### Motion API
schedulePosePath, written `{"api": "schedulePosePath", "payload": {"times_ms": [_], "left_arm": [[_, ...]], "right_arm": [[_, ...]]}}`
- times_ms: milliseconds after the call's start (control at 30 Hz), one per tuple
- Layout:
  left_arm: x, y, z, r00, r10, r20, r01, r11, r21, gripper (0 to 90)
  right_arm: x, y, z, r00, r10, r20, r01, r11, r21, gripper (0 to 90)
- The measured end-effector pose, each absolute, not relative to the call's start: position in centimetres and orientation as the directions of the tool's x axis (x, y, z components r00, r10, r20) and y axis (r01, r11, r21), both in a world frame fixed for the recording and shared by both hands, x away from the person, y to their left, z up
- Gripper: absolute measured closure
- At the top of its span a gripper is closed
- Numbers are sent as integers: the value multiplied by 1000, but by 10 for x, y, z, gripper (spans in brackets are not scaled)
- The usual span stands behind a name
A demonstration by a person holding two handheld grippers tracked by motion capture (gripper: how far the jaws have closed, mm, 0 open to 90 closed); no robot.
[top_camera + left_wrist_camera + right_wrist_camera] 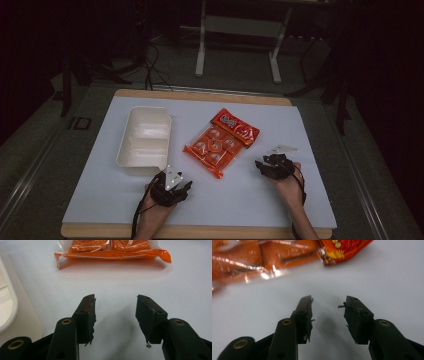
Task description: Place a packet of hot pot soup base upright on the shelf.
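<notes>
An orange multi-pack of snacks [212, 146] lies in the middle of the white mat, with a red packet [235, 126] touching its far right corner. A white two-compartment tray [145, 140] sits to the left of them. My left gripper [176, 184] rests on the mat just in front of the tray's near right corner, open and holding nothing; the orange pack [112, 248] lies ahead of its jaws. My right gripper [268, 163] is open to the right of the orange pack, with the orange pack [259, 257] and the red packet [344, 247] just beyond its jaws.
The white mat [300, 200] covers a wooden table whose edge [200, 232] shows at the front. A metal stand [240, 30] and cables sit on the floor behind the table. The tray's rim [10, 305] is close at the left of my left gripper.
</notes>
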State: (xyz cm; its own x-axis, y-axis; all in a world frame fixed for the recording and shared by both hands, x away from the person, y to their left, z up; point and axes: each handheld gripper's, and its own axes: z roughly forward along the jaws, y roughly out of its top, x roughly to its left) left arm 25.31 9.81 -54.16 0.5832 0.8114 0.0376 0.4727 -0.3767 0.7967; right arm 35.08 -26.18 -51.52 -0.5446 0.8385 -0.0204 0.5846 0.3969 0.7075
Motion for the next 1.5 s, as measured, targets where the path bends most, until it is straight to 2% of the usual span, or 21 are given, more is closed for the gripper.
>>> {"api": "schedulePosePath", "payload": {"times_ms": [267,333,467,767,867,1067,1167,1233,1300,1400,1433,1467,1500], "left_arm": [[253,97,-542,586,810,40,470,-379,797,503],[253,97,-542,586,809,41,471,-381,796,503],[253,97,-542,589,807,47,471,-390,791,503],[253,96,-542,591,805,53,469,-396,789,503],[253,96,-542,591,805,56,469,-400,788,503],[253,95,-542,592,804,56,468,-400,788,503],[253,95,-542,593,803,58,467,-401,788,502],[253,95,-542,593,803,57,468,-401,788,503],[253,95,-542,593,803,57,468,-401,787,503],[253,95,-542,594,802,61,466,-405,787,502],[253,95,-542,594,802,61,466,-405,787,503],[253,95,-542,594,802,62,466,-406,786,503],[253,95,-542,594,802,61,466,-405,786,503]], "right_arm": [[382,-256,-506,-542,840,24,594,363,718,524],[390,-255,-505,-542,840,35,598,356,719,551],[404,-253,-506,-532,844,66,620,335,709,525],[430,-250,-507,-471,874,118,655,257,711,453],[444,-251,-508,-444,881,165,686,215,695,392],[458,-258,-510,-417,879,231,716,162,679,403],[461,-260,-511,-381,894,235,737,140,661,402],[464,-266,-513,-352,894,277,750,92,655,392],[466,-267,-516,-359,887,291,754,92,651,413],[468,-266,-519,-376,875,306,758,100,644,512],[468,-266,-519,-376,875,306,758,100,644,512],[469,-265,-520,-376,872,312,759,97,644,602],[469,-264,-520,-389,867,312,752,103,651,641]]}}
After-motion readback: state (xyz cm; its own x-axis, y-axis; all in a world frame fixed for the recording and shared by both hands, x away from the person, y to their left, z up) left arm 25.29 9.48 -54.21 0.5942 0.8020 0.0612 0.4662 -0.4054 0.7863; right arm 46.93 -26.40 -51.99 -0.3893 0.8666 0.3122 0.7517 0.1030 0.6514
